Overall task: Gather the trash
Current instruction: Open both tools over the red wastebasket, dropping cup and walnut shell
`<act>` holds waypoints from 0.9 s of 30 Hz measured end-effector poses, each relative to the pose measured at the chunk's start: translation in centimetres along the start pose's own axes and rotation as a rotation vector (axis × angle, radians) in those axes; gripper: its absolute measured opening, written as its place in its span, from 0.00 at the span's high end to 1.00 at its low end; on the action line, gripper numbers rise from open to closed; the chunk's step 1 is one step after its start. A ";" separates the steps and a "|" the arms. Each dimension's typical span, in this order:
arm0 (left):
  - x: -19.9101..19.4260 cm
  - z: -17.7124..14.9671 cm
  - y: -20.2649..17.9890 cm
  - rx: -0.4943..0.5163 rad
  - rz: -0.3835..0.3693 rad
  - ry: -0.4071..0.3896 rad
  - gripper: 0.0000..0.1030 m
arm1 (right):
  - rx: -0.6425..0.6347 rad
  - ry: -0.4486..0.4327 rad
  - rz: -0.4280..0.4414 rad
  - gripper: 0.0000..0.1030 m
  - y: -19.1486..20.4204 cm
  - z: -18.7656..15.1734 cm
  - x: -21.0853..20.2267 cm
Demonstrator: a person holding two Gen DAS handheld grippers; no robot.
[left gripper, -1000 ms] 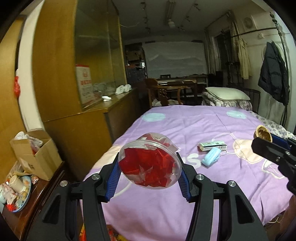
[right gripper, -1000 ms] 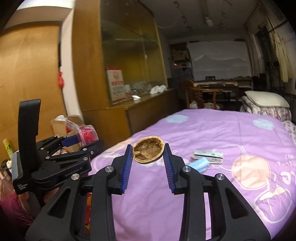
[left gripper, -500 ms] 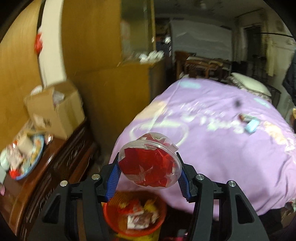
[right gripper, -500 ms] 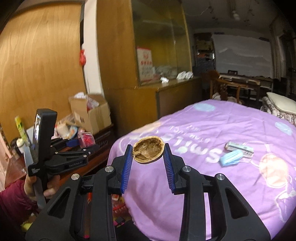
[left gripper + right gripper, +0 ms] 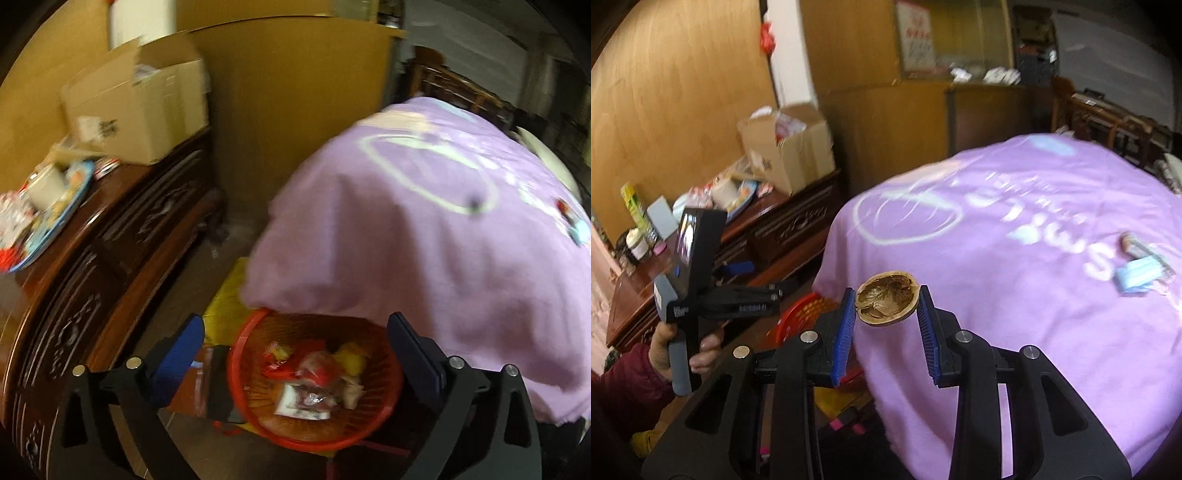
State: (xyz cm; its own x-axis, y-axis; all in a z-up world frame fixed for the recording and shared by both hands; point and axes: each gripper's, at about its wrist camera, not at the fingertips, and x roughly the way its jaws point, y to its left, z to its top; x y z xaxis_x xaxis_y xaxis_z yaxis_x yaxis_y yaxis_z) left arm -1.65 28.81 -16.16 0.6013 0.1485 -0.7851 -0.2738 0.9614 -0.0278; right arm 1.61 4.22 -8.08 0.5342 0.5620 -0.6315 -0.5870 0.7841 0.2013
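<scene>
Trash basket (image 5: 384,384) first, since that's where the action is: in my left camera view it sits low in the middle of the frame, a red mesh thing on the floor tucked against the corner of the purple bedspread (image 5: 424,229). A second ago my left gripper (image 5: 295,354) was clamped on a clear plastic tub stuffed with red bits. Now the jaws are springing wide open with nothing between them, and a clear-and-red lump (image 5: 317,369) lies among the wrappers in the basket, so I reckon that's the tub dropped in. One piece down. The view is pretty smeared; the cardboard box (image 5: 136,110) at upper left has a label I can't read.

Right camera view: my right gripper (image 5: 886,314) hasn't let go of anything. It's clenched on the walnut shell half (image 5: 888,302), centre frame, hanging over the bed's near corner, with the basket's red rim peeking out lower left of it. That's probably next to be dropped. A blue face mask (image 5: 1137,275) and a small box (image 5: 1134,243) beside it lie on the bedspread at the right edge, so there's more to fetch. As for writing, there's big white lettering on the bedspread, upside down and blurred, maybe "SMILE". The red-and-white sign (image 5: 918,40) at the top is unreadable.
</scene>
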 end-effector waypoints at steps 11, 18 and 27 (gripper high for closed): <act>1.0 -0.2 4.5 -0.035 0.193 -0.036 0.06 | -0.089 0.149 0.141 0.66 5.1 0.8 7.2; 1.8 -0.5 5.7 -0.065 0.185 -0.017 0.06 | -0.082 0.176 0.194 0.45 6.7 1.7 10.0; 0.5 0.0 4.7 -0.048 0.155 -0.048 0.06 | -0.052 0.149 0.123 0.45 5.2 1.9 9.0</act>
State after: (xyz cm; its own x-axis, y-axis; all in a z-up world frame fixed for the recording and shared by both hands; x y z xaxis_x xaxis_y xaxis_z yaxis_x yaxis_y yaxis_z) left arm -2.58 33.39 -16.67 0.5836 0.3063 -0.7520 -0.4007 0.9142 0.0614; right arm 4.54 13.85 -11.31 0.3627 0.6044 -0.7093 -0.6750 0.6952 0.2472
